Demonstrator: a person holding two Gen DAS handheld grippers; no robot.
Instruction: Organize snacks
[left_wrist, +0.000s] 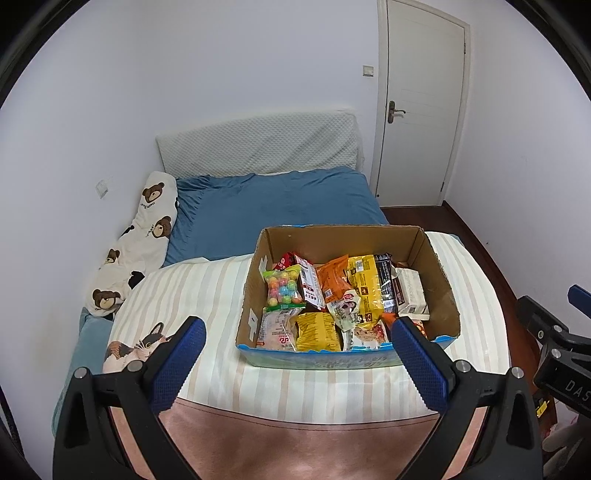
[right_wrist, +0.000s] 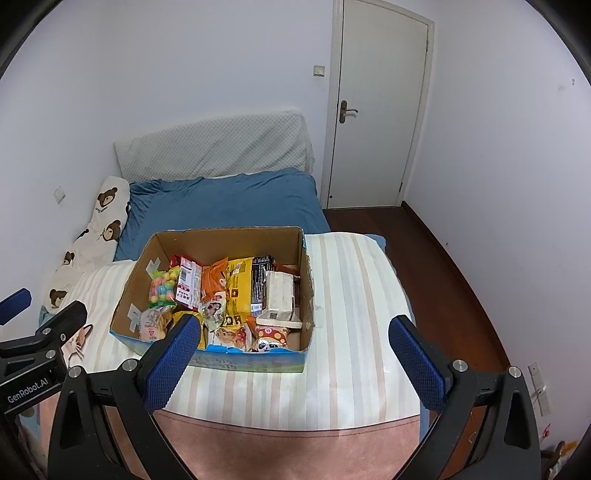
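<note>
An open cardboard box (left_wrist: 439, 273) (right_wrist: 136, 280) stands on the striped blanket (left_wrist: 207, 295) (right_wrist: 351, 295) on the bed. It holds several snack packs: a bag of coloured candy balls (left_wrist: 282, 288) (right_wrist: 162, 286), an orange pack (left_wrist: 332, 278), a yellow pack (left_wrist: 364, 282) (right_wrist: 238, 284) and a white boxed snack (left_wrist: 412, 295) (right_wrist: 279, 295). My left gripper (left_wrist: 295, 334) is open and empty, held above the box's near edge. My right gripper (right_wrist: 295, 332) is open and empty, near the box's front right corner.
A blue duvet (left_wrist: 273, 206) and a bear-print pillow (left_wrist: 147, 225) lie behind the box. A white door (left_wrist: 421, 103) (right_wrist: 380, 107) is at the back right. Dark wood floor (right_wrist: 443, 266) runs right of the bed. A pink cover (left_wrist: 295, 443) lies nearest me.
</note>
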